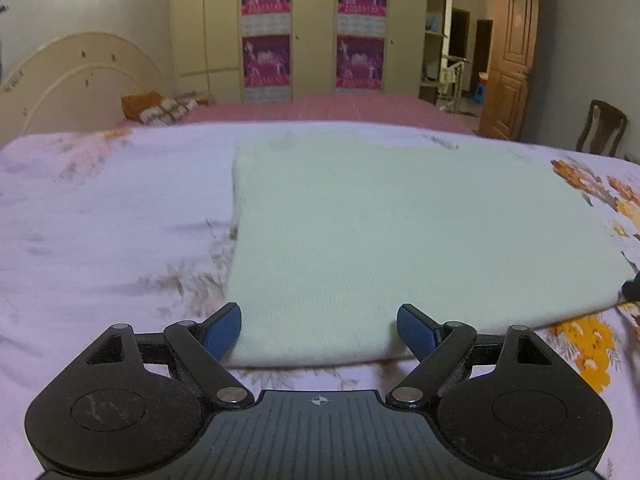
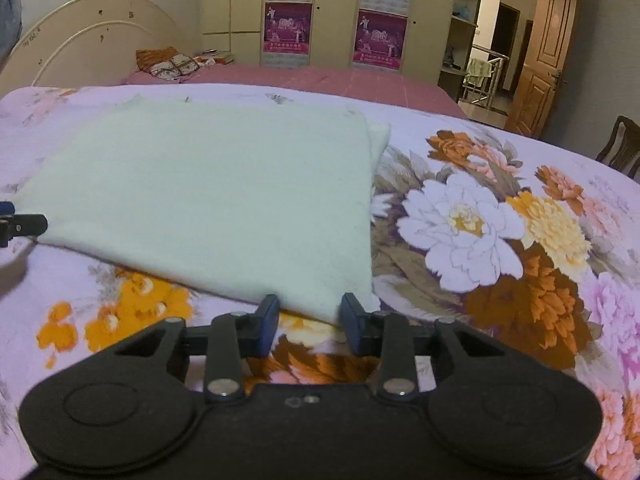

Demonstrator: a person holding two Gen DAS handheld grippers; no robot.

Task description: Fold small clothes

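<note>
A pale mint-white knitted garment (image 1: 400, 232) lies folded flat in a rectangle on the floral bed sheet (image 1: 100, 220). My left gripper (image 1: 319, 330) is open, its blue fingers at the garment's near edge, near its left corner. In the right wrist view the same garment (image 2: 216, 196) lies ahead and to the left. My right gripper (image 2: 310, 324) is open, its fingers on either side of the garment's near right corner. The left gripper's tip (image 2: 20, 224) shows at the garment's left corner.
The bed sheet (image 2: 480, 240) has large printed flowers on the right. Behind lie a pink mattress (image 1: 320, 110), a headboard (image 1: 76, 72) with pillows, wardrobes with posters, an open wooden door (image 1: 512, 68) and a chair (image 1: 602, 126).
</note>
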